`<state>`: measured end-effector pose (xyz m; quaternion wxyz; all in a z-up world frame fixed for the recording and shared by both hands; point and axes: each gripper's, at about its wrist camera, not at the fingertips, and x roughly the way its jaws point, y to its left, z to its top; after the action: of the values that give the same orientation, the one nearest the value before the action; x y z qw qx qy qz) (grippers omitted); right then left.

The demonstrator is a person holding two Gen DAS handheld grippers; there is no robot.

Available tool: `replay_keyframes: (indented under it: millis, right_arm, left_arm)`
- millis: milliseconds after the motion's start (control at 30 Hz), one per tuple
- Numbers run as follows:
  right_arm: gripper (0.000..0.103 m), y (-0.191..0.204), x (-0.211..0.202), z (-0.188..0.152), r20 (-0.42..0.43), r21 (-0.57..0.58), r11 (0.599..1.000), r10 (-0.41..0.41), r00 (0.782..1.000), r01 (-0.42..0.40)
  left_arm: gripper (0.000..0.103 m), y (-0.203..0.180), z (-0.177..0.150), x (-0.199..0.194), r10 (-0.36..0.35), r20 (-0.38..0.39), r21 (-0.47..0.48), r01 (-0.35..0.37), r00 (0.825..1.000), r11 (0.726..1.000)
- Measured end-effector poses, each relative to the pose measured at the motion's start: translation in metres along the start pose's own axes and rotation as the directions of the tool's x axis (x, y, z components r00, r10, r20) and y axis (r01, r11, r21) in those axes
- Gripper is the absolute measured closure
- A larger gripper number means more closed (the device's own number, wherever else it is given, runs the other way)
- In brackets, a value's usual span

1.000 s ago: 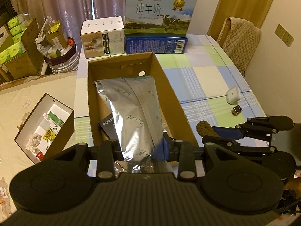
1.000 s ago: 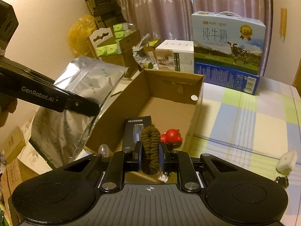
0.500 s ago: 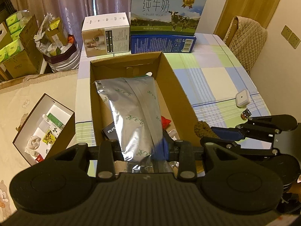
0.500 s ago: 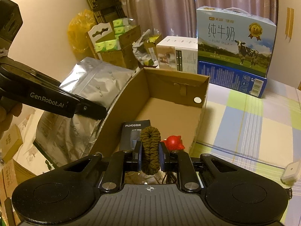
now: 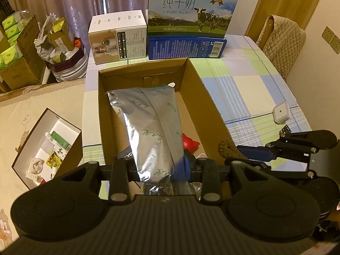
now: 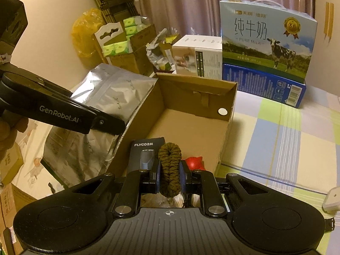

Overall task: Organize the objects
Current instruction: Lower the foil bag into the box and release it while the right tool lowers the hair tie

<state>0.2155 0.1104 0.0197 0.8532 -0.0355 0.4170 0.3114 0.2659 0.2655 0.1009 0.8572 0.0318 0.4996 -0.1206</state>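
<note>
My left gripper is shut on the lower end of a silver foil pouch, which hangs over the open cardboard box. In the right wrist view the same pouch shows above the box's left wall, with the left gripper clamped across it. My right gripper is shut on a dark olive braided cord, held over the box's near end. The cord and right gripper appear beside the box's right wall in the left wrist view. A black FLYCO box and a red object lie inside.
A milk carton on a blue box and a white box stand behind the cardboard box. A small white device lies on the checked tablecloth to the right. An open box of small items sits left.
Both grippers have moved forward and lower toward the cardboard box, each keeping its hold. The box and the cartons behind it now look nearer.
</note>
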Motion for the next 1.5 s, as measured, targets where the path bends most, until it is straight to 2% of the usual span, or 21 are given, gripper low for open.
replay_keyframes:
  millis: [333,533,933,1300,1333,1367,1400,1433,1500]
  right_arm:
    - [0.088,-0.008,0.014,0.007,-0.001,0.02,1.0,-0.003,1.0,0.003]
    - [0.088,-0.014,0.016,0.007,0.001,0.035,0.999,-0.003,1.0,0.003]
    - [0.088,-0.009,0.018,0.008,0.007,0.049,0.999,0.01,1.0,-0.011]
    - [0.088,-0.012,0.019,0.014,0.047,0.087,0.996,0.029,0.998,-0.033]
    - [0.086,-0.013,0.019,0.014,0.056,0.097,0.994,0.036,0.998,-0.041]
    - [0.08,-0.014,0.02,0.015,0.06,0.104,0.993,0.045,0.997,-0.051]
    - [0.062,-0.015,0.02,0.015,0.067,0.117,0.991,0.051,0.996,-0.059]
    - [0.049,-0.016,0.019,0.015,0.077,0.126,0.99,0.052,0.996,-0.062]
    - [0.048,-0.019,0.017,0.015,0.094,0.137,0.988,0.055,0.994,-0.067]
  left_arm:
    - [0.073,0.01,0.009,0.022,0.004,-0.001,-0.01,-0.004,1.0,1.0]
    - [0.071,0.019,0.016,0.022,0.017,0.046,-0.044,-0.015,0.999,0.999]
    - [0.071,0.02,-0.002,0.022,0.039,0.035,-0.044,-0.038,0.999,0.998]
    - [0.067,0.024,-0.009,0.023,0.049,0.033,-0.049,-0.048,0.998,0.998]
    - [0.067,0.024,-0.01,0.023,0.049,0.033,-0.05,-0.047,0.998,0.998]
    - [0.067,0.025,-0.009,0.024,0.05,0.033,-0.052,-0.048,0.998,0.997]
    - [0.066,0.026,-0.01,0.024,0.051,0.034,-0.054,-0.05,0.998,0.997]
    - [0.064,0.027,-0.01,0.024,0.052,0.035,-0.057,-0.05,0.998,0.997]
    - [0.063,0.03,-0.01,0.024,0.054,0.039,-0.068,-0.051,0.998,0.996]
